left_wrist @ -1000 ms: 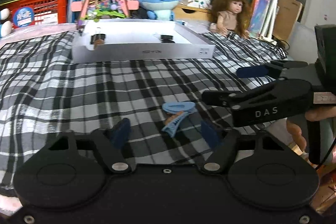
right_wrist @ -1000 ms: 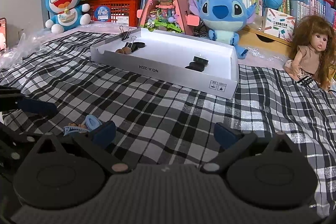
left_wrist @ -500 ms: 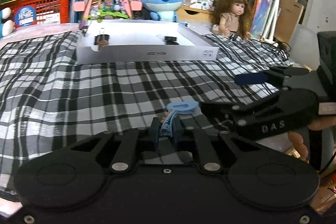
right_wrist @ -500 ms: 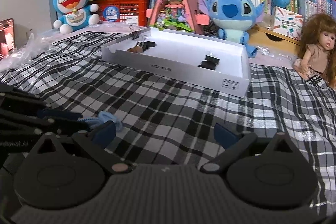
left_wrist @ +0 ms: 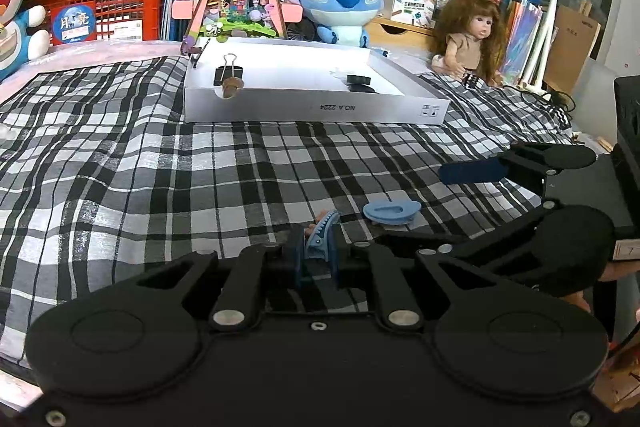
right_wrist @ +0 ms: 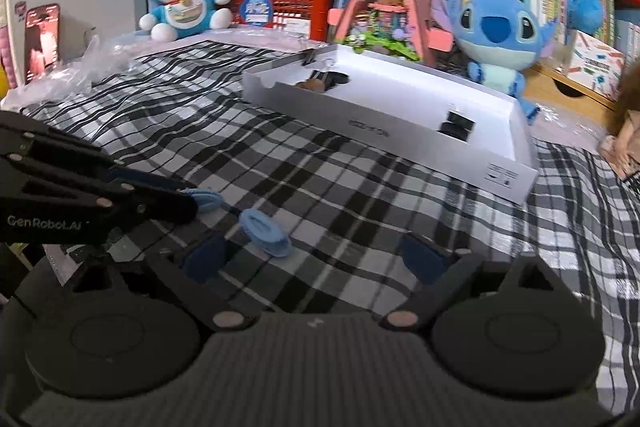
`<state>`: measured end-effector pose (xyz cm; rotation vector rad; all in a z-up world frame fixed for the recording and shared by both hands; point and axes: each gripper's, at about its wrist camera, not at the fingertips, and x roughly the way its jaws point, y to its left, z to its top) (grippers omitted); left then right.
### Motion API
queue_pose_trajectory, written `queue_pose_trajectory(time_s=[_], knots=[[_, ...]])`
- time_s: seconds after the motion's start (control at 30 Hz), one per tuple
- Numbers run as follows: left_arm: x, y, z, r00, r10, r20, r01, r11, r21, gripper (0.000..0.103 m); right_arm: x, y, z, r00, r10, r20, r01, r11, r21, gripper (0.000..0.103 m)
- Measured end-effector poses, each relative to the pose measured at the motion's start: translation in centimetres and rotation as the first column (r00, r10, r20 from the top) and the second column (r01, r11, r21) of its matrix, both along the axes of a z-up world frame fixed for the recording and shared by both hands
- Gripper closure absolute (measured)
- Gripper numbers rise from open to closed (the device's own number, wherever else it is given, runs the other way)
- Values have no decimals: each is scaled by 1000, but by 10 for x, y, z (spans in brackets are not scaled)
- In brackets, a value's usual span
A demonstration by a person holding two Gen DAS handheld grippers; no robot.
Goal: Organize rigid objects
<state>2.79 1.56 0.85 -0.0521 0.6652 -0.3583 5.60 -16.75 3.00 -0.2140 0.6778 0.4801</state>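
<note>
gripping blue clip, left jaws closed

box front wall: "NO.A-2224", printed upside down. left gripper arm: "GenRobot.AI" in white. round blue sticker on red crate: "月亮"

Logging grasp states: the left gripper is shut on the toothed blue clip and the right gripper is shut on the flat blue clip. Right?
Not quite. The left gripper does clamp the toothed blue clip, but the right wrist view shows the right gripper open, with the flat blue clip lying on the checked cloth.
</note>
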Motion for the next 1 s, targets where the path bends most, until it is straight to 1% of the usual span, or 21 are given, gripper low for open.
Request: queue_pose_trajectory(time_s=[0.03,0.1,0.17,0.2,0.23,0.33,0.43,0.57,0.73,0.8,0.87,1.0], knots=[[0,0,0,1000,2,0,-2,1000,0,91,0,2,0,1000,5,2,-5,1000,-3,9],[1,1,0,1000,4,0,-4,1000,-2,91,-1,5,0,1000,16,3,-16,1000,-2,19],[2,1,0,1000,5,0,-5,1000,-3,91,-2,6,0,1000,25,-4,-25,1000,11,26],[2,0,0,1000,6,2,-6,1000,-4,91,-3,7,0,1000,27,-7,-27,999,19,29],[2,0,0,1000,7,3,-7,1000,-3,91,-3,7,0,1000,28,-8,-27,999,23,30],[2,1,1,1000,10,10,-10,1000,7,88,-4,8,1,1000,27,-5,-27,999,18,30],[1,4,1,1000,23,10,-24,999,29,81,-3,6,1,1000,10,0,-10,1000,6,30],[1,9,1,998,56,19,-57,996,62,80,-1,-2,1,999,-34,2,34,999,-2,30],[6,13,0,995,93,18,-94,994,62,77,5,-11,1,994,-112,-4,112,994,-20,30],[6,12,0,995,99,24,-101,993,65,72,6,-12,2,989,-145,1,145,989,-35,30],[3,8,1,995,90,38,-92,994,67,62,5,-12,2,986,-165,11,166,985,-55,29],[-4,-2,3,996,47,70,-53,995,87,58,2,-14,2,986,-165,21,166,983,-79,28]])
